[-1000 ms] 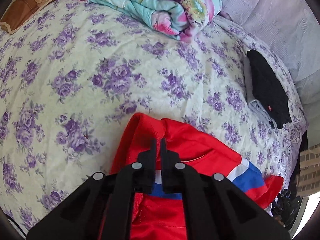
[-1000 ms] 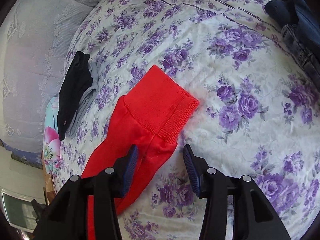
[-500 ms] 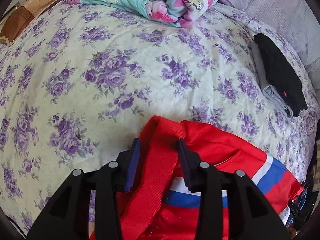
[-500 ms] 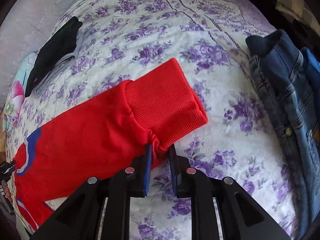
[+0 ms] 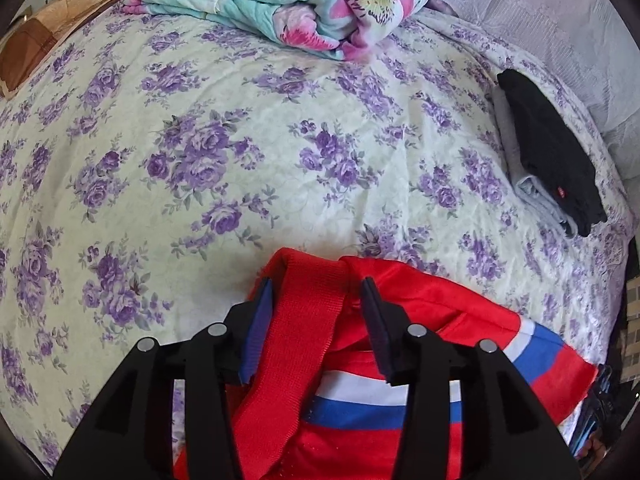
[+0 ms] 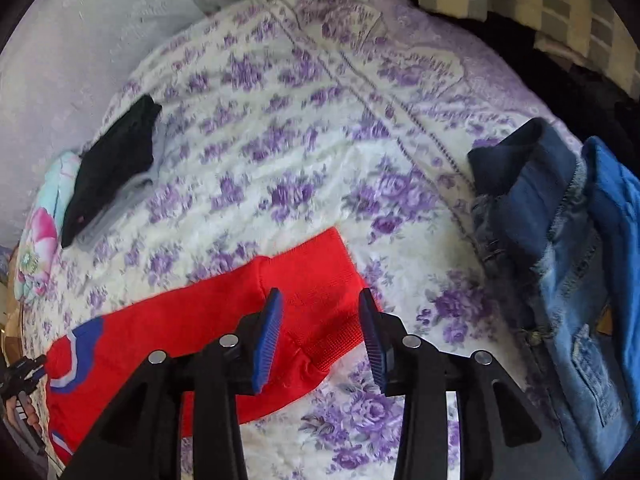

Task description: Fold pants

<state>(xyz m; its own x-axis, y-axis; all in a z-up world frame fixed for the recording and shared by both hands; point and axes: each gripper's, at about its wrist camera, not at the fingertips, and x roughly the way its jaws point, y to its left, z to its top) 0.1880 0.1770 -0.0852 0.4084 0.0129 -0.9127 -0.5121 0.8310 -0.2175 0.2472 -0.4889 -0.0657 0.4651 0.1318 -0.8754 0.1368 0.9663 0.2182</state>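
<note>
A: What's the setting?

B: A bed (image 5: 248, 184) under a cream sheet printed with purple flowers. At 12 o'clock in the left wrist view lies a folded quilt (image 5: 280, 4) in turquoise and pink; at 2 o'clock, a black garment (image 5: 548, 156) stacked on a grey one.

A: And the pants?

B: The red pants (image 5: 420, 304), with a white and blue stripe, lie at 6 o'clock in that view. The left gripper (image 5: 316, 328) has its jaws spread, and the ribbed red waistband runs up between them, apparently touching neither pad.

A: The other side?

B: In the right wrist view the pants (image 6: 192, 328) stretch from 8 o'clock toward centre, ending in a ribbed cuff. The right gripper (image 6: 320, 336) is also spread wide, the cuff lying between and just beyond its blue pads (image 6: 266, 336). Whether they touch the cloth, I cannot tell.

A: Anything else?

B: A pile of jeans (image 6: 560, 248) at 3 o'clock, well apart from the pants.
</note>
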